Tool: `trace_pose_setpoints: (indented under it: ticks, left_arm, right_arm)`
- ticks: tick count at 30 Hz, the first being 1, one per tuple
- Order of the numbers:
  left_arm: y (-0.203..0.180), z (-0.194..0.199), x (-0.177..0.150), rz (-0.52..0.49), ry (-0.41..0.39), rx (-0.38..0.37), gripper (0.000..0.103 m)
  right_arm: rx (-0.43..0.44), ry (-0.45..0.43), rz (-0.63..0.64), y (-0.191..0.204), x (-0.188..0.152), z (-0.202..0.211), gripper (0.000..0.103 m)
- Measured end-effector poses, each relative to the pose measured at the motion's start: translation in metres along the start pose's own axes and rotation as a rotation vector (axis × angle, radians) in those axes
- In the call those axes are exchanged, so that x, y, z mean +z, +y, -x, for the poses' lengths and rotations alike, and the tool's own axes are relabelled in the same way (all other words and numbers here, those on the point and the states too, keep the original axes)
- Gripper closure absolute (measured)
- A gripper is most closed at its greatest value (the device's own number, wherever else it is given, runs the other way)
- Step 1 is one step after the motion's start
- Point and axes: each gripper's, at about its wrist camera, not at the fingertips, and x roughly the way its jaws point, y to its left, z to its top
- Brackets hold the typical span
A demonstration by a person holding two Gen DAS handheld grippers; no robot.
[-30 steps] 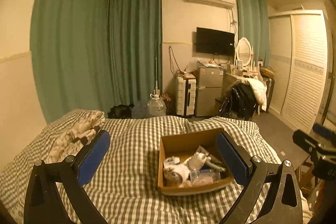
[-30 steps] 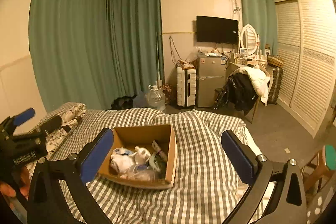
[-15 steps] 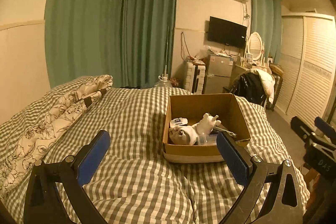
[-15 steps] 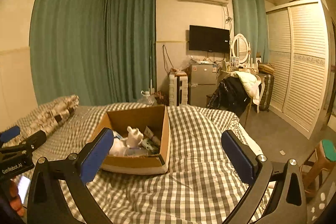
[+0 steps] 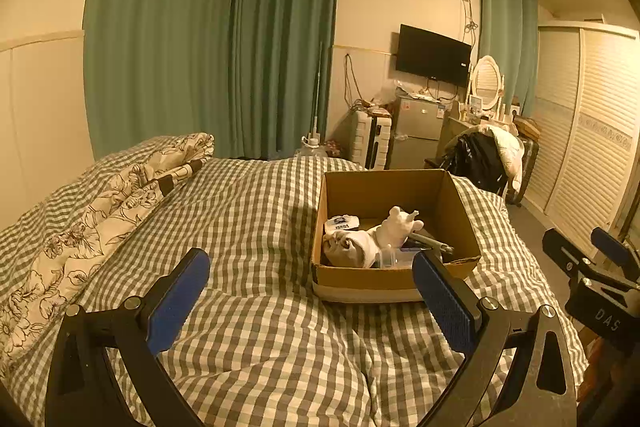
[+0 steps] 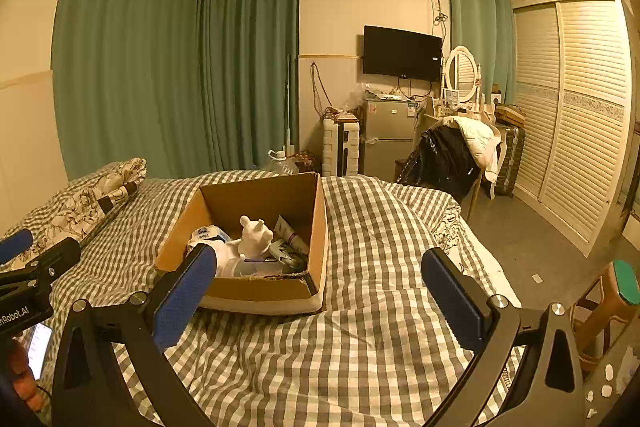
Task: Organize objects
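- Both the left gripper [image 5: 311, 293] and right gripper [image 6: 319, 287] are hanging wide apart, carrying nothing.
- Cardboard box [image 5: 384, 277] is sitting on the checked duvet [image 5: 256, 227], plush toy [image 5: 394, 225] and clutter inside.
- Looks like sorting isn't starting yet.

One cardboard box [image 5: 394, 277] on my bed [image 5: 256, 227]. Inside I count one white plush toy [image 5: 398, 225], one tube [image 6: 291, 231], one small labelled packet [image 5: 341, 223]; the rest is too jumbled to count. Two grippers: left gripper [image 5: 311, 301], right gripper [image 6: 318, 301]. One TV [image 6: 402, 53], one fridge [image 6: 386, 139], one suitcase [image 6: 340, 147].
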Motion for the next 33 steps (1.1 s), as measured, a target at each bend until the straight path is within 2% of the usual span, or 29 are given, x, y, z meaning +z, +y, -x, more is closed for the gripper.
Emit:
trace_pose_setpoints:
  ticks: [33]
  left_arm:
    - [-0.0006, -0.0036, -0.0028, -0.001, 0.019, 0.003, 0.000]
  right_arm:
    - [-0.002, 0.009, 0.023, 0.0093, -0.0025, -0.0008, 0.000]
